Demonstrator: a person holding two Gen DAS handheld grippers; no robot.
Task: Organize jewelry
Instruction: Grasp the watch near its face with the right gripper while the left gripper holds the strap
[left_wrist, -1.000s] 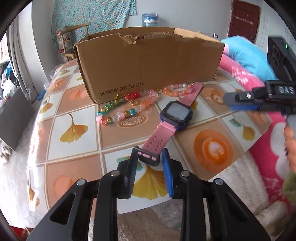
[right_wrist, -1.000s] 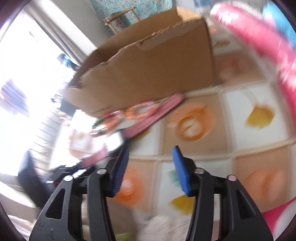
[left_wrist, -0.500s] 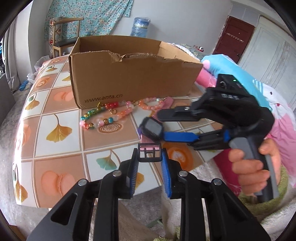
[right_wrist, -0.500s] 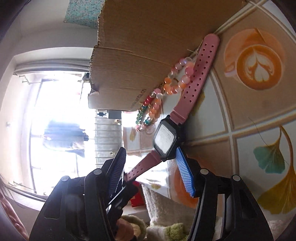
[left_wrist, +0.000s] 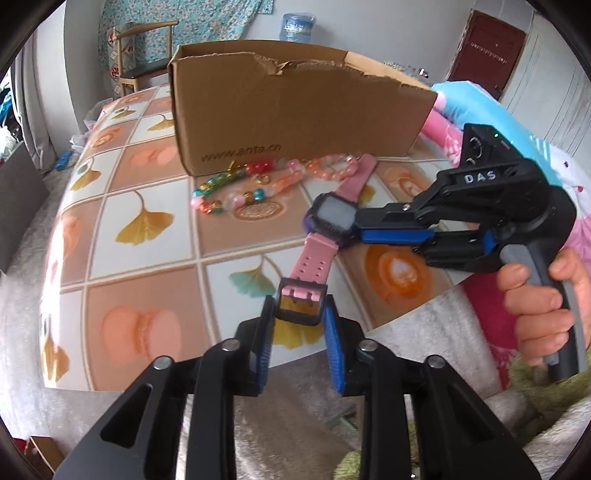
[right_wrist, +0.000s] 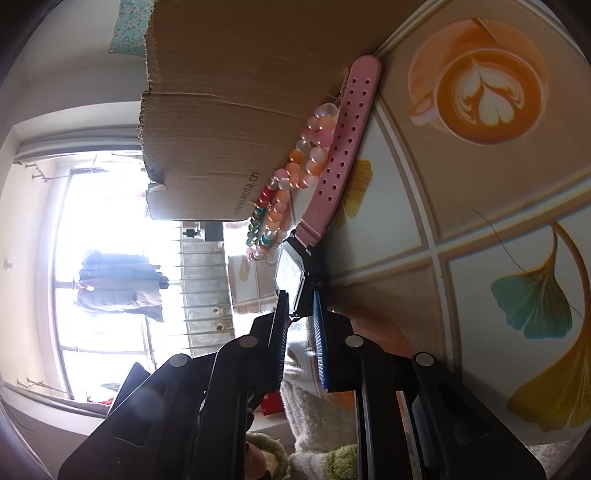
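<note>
A: Where is the watch (left_wrist: 330, 218) right now?

B: Just in front of the cardboard box (left_wrist: 291, 107), lying across the tabletop (left_wrist: 147, 266). Its far strap end reaches almost to the box wall, beside the bead bracelets (left_wrist: 258, 181) that sit along the box's front.

A: And the grippers?

B: The left gripper (left_wrist: 298, 314) has its fingers clamped on the black buckle end of the strap, the end farthest from the box. The right gripper (left_wrist: 354, 225) has its fingers closed on the edge of the watch body; the right wrist view shows the case pinched between the blue pads.

A: So which step is this?

B: I'd judge it the pick-up of the watch, held at two points, with nothing yet seen to be in the box.

A: Next move?

B: Probably lifting both ends together, carrying it over the box's torn front wall, and keeping the loose strap from dragging the bracelets along.
</note>
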